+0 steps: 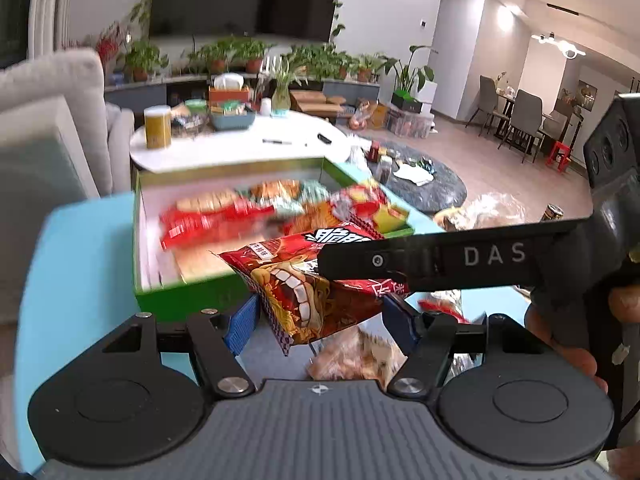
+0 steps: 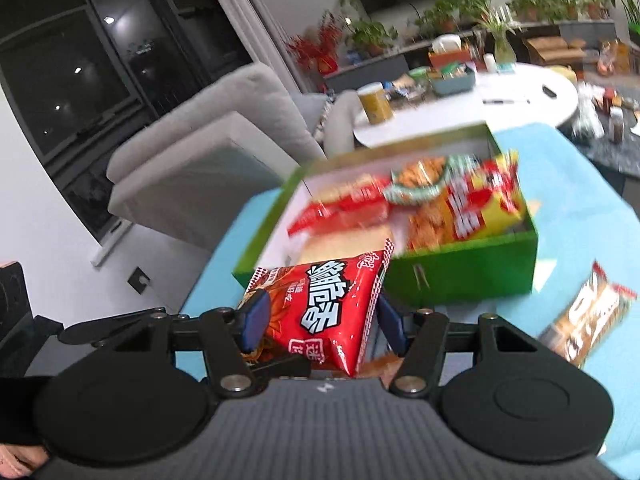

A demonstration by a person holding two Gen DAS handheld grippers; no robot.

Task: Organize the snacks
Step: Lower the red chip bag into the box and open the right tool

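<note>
A green box point(image 1: 188, 294) point(image 2: 472, 276) with a white inside sits on the light blue table and holds several snack packets. A red noodle snack packet point(image 1: 304, 292) point(image 2: 324, 312) hangs just in front of the box's near wall. In the left wrist view, my right gripper reaches in from the right and its black finger point(image 1: 400, 260) lies across the packet. In the right wrist view, my right gripper point(image 2: 320, 318) has blue pads on both sides of the packet, touching it. My left gripper point(image 1: 320, 320) is open, with the packet between its pads.
More snack packets lie on the blue table point(image 2: 580, 232) right of the box, among them a brown one point(image 2: 588, 316). A grey sofa point(image 2: 192, 160) stands to the left. A white round table point(image 1: 240, 144) with containers stands behind the box.
</note>
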